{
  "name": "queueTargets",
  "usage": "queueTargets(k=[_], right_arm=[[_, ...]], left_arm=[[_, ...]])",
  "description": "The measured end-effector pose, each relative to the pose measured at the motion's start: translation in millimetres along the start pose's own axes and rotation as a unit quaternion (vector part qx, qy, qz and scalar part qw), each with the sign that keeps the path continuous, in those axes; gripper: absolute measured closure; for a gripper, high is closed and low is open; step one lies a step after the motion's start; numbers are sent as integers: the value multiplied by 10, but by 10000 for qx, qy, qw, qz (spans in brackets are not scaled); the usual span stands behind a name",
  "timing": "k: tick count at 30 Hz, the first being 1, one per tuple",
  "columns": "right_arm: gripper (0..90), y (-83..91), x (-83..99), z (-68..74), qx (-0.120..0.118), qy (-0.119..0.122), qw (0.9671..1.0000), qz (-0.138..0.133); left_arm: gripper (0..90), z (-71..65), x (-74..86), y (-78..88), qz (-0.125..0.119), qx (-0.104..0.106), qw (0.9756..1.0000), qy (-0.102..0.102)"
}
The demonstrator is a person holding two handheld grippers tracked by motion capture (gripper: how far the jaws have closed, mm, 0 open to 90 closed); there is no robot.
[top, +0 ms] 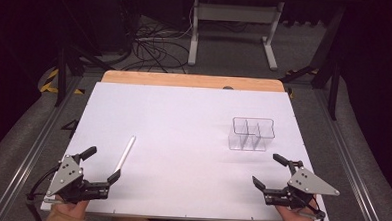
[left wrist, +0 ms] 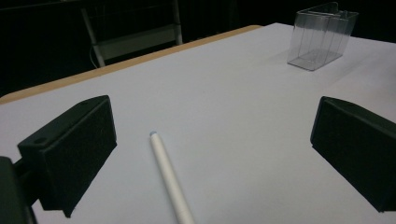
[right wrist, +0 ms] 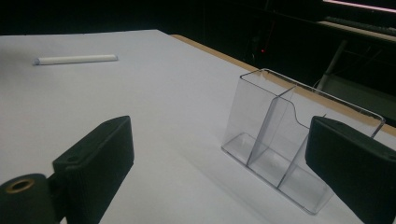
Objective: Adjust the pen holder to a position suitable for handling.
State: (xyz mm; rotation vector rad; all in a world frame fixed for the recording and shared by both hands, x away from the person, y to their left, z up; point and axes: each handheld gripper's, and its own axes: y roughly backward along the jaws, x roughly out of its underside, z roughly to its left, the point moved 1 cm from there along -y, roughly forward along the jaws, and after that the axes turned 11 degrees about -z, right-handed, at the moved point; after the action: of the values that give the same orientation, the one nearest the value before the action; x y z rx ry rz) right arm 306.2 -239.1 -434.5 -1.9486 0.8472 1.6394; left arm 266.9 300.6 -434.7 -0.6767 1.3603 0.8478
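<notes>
A: Where is the white pen [top: 126,153] lying?

B: It lies flat on the white board [top: 182,140] that covers the desk, in the front left part, a little away from the left edge. It is slanted, its far end pointing away from the person and slightly to the right. The left gripper [top: 101,165] is near the front left corner, and the near end of the pen is just beside its inner jaw. In the left gripper view the pen [left wrist: 169,177] lies between the two black jaws, not touched by them.

A: How do the jaws stand?

B: The jaws of the left gripper are wide apart and hold nothing. The right gripper [top: 266,169], near the front right corner, also has its jaws apart and empty.

A: And the clear box?

B: The clear plastic organizer [top: 252,134] stands upright on the right side of the board, nearer to the right edge, just beyond the right gripper. In the right gripper view the organizer [right wrist: 275,144] shows thin walls dividing it into compartments.
</notes>
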Motion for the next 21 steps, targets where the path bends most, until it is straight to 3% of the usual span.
queueTargets(k=[3,21], right_arm=[[85,3,2,-8,15,31,10000,14],[93,-26,-23,-30,17,-7,10000,73]], left_arm=[[11,-17,-8,-5,40,0,9999,-97],[14,-34,-5,3,44,22,10000,34]])
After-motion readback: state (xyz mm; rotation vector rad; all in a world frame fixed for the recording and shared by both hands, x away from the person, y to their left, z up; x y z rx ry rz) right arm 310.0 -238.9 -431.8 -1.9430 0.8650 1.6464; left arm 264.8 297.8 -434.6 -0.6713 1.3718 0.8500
